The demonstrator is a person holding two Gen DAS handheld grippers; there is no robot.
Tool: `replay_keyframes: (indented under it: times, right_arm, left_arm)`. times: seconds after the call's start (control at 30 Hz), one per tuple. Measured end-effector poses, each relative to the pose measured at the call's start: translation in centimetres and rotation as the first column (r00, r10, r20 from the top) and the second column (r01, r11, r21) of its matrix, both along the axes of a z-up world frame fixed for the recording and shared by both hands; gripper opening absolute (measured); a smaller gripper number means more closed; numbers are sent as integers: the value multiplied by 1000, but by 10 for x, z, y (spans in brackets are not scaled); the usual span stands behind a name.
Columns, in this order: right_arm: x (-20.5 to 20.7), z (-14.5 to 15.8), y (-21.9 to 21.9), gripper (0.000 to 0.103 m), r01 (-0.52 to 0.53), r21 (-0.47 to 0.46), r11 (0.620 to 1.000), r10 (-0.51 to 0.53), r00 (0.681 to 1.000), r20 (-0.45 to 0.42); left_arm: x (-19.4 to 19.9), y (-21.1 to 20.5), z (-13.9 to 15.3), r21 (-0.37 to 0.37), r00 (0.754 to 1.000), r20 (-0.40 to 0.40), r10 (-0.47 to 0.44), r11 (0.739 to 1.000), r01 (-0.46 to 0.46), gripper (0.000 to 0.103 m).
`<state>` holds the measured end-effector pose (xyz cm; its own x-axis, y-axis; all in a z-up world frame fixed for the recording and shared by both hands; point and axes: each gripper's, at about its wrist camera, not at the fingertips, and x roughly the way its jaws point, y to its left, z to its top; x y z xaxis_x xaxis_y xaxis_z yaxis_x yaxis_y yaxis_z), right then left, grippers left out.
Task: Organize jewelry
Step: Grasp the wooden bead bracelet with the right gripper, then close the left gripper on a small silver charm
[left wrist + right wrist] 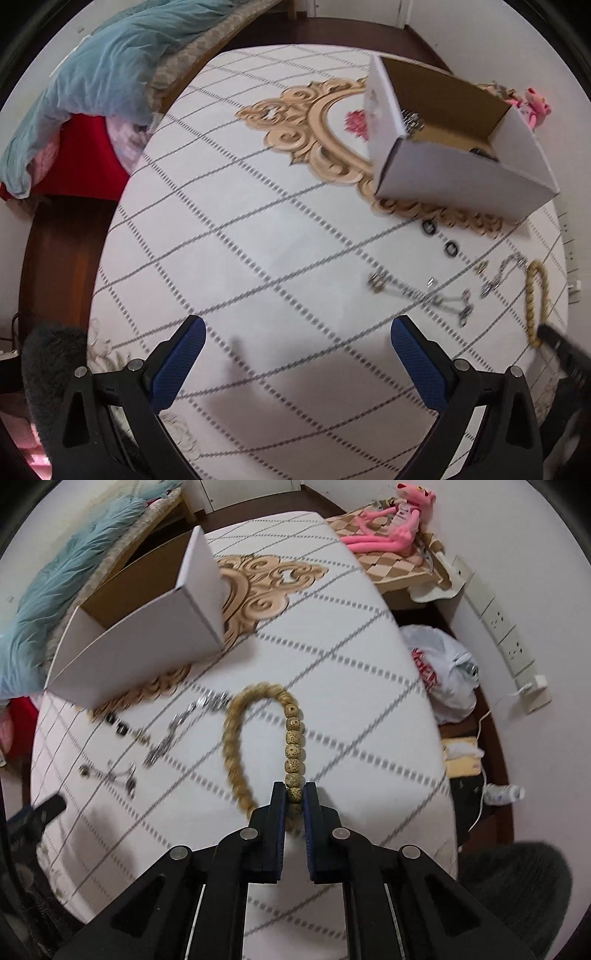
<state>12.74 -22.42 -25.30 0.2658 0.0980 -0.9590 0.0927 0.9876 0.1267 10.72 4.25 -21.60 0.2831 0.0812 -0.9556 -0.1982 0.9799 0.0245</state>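
Observation:
A tan wooden bead bracelet (pixel 291 734) hangs from my right gripper (pixel 294 794), which is shut on its near beads just above the table; it also shows in the left wrist view (pixel 535 295). A white cardboard box (pixel 458 147) stands open with some jewelry inside; it also shows in the right wrist view (pixel 147 627). Silver chains (pixel 506 273), earrings (pixel 417 291) and two dark rings (pixel 439 238) lie in front of the box. My left gripper (pixel 297 332) is open and empty above the tablecloth, left of the jewelry.
The table (pixel 240 240) has a white cloth with grey grid lines and a gold ornament. A bed with a teal blanket (pixel 92 81) stands at the far left. A pink plush toy (pixel 391 520), a plastic bag (pixel 443 672) and wall sockets (pixel 506 627) are beyond the table's right edge.

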Motion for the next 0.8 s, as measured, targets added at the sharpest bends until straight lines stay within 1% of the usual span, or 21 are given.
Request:
replay_keyframes:
  times: [0.03, 0.1, 0.13, 0.2, 0.23, 0.27, 0.3, 0.33, 0.37, 0.43, 0.47, 0.57, 0.63, 0.8]
  right_arm:
    - [-4, 0, 0, 9, 5, 6, 1000, -5, 1000, 1]
    - [-7, 0, 0, 9, 16, 10, 1000, -16, 1000, 3]
    - [-7, -1, 0, 9, 23, 13, 1000, -23, 1000, 3]
    - [-6, -1, 0, 9, 29, 18, 999, -29, 1000, -2]
    - [-5, -1, 0, 9, 30, 19, 999, -29, 1000, -4]
    - [-5, -1, 0, 9, 32, 22, 999, -32, 999, -7]
    - [-4, -1, -1, 9, 32, 22, 999, -32, 999, -8]
    - [-3, -1, -2, 9, 31, 21, 999, -31, 999, -10]
    - [-3, -1, -2, 9, 32, 19, 999, -31, 999, -9]
    - [-1, -1, -2, 9, 32, 16, 999, -32, 999, -9]
    - [0, -1, -2, 9, 31, 15, 999, -31, 999, -10]
    - [1, -1, -3, 9, 36, 26, 999, -36, 999, -11]
    - [-2, 2, -6, 9, 43, 41, 998, -43, 999, -2]
    - [-6, 27, -12, 9, 43, 104, 994, -47, 998, 41]
  left_arm:
    - [2, -1, 1, -9, 1000, 8, -4, 1000, 4, 100]
    - [9, -7, 2, -25, 1000, 21, -19, 999, 19, 92]
    - [14, -11, 0, -33, 999, 18, -31, 999, 32, 90]
    - [20, -18, -4, -43, 998, 8, -57, 997, 57, 76]
    - [22, -19, -5, -44, 998, 3, -65, 997, 65, 72]
    - [24, -23, -9, -47, 997, -6, -79, 996, 79, 63]
    - [25, -25, -12, -54, 996, -15, -92, 994, 91, 49]
    - [27, -27, -16, -65, 995, -21, -100, 993, 99, 39]
    - [27, -28, -19, -79, 994, -29, -105, 992, 103, 23]
    - [25, -31, -17, -73, 993, -6, -115, 991, 114, 16]
    - [25, -31, -17, -79, 993, -4, -117, 990, 116, 9]
    - [26, -27, -13, -93, 993, 22, -115, 989, 117, 9]
    - [24, -24, -4, -103, 992, 53, -114, 988, 119, 9]
    - [13, -22, 34, -118, 982, 133, -133, 982, 149, 9]
